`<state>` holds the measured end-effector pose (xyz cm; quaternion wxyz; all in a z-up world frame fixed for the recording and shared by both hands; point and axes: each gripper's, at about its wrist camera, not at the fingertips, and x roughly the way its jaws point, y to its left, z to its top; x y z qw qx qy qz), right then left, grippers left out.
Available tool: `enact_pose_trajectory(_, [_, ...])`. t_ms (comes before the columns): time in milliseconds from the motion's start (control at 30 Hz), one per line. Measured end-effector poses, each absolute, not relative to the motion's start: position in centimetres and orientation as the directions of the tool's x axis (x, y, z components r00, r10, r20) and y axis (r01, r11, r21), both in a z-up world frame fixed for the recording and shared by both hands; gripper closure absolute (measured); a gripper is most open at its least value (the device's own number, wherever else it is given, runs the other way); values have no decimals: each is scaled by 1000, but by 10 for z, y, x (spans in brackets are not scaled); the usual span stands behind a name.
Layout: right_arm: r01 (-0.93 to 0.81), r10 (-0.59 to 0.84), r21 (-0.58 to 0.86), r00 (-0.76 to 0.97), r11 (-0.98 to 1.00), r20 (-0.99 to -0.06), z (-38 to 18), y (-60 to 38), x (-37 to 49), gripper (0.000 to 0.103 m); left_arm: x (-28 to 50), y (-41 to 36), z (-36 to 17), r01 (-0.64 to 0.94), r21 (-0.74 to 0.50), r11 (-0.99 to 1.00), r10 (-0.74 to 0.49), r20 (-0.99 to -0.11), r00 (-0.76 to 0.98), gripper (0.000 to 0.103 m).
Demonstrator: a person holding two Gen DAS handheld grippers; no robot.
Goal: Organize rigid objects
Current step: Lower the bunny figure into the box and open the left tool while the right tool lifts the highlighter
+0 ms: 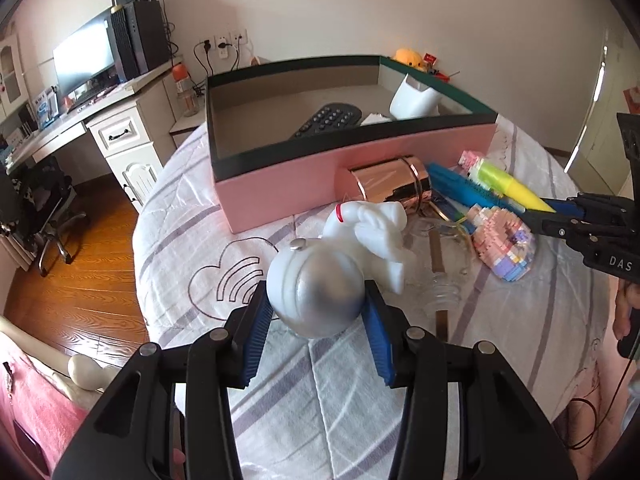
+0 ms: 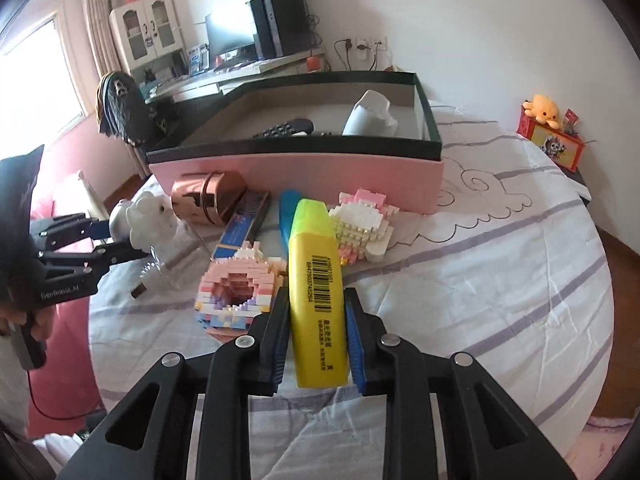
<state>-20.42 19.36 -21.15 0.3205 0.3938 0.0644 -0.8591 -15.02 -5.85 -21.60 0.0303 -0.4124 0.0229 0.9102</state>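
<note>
So, both grippers have something in them right now. The left gripper is clamped on the silver helmet of a white astronaut figure, blue pads pressed to either side of the round head, with the body sticking out away from the jaws toward the pink box. The right gripper is closed on a yellow highlighter; its long axis runs straight out along the fingers, cap end pointing at the box, so it's gripped across the narrow width near the back half.

The box sits dead ahead of both, open top, with a remote and a white cup already inside. Its near wall stands between the held things and the inside, so I'd say whichever goes first has to lift over that rim, not just push forward.

Left behind on the bedsheet, just in front of the box: a copper tin, a blue pen, two brick-built toys and a clear glass piece I can't quite make out.

Neither hand looks clearly nearer the box.
</note>
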Motion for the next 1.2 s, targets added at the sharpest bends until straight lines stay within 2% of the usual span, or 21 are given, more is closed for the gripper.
enact_pose_trajectory(367, [567, -522, 177, -531, -804, -667, -190, 199, -206, 79, -147, -58, -177, -89, -1, -996, 65, -694, -717, 58])
enact_pose_trajectory(700, [548, -530, 222, -504, -806, -682, -205, 198, -215, 79, -183, -67, -149, -78, -14, -997, 68, -663, -745, 58])
enact_pose_trajectory(900, [536, -574, 288, -503, -794, -647, -208, 202, -220, 80, -227, -78, -142, -55, -31, -998, 61, -673, -737, 58])
enact_pose_trajectory(1033, [530, -598, 325, -501, -783, -625, -203, 206, -224, 87, -260, -82, -150, -16, -16, -1000, 23, -698, -716, 58])
enact_pose_trajectory(1200, [522, -619, 359, -500, -774, -606, -202, 210, -230, 88, -283, -84, -168, 16, -15, -1000, 0, -734, -679, 58])
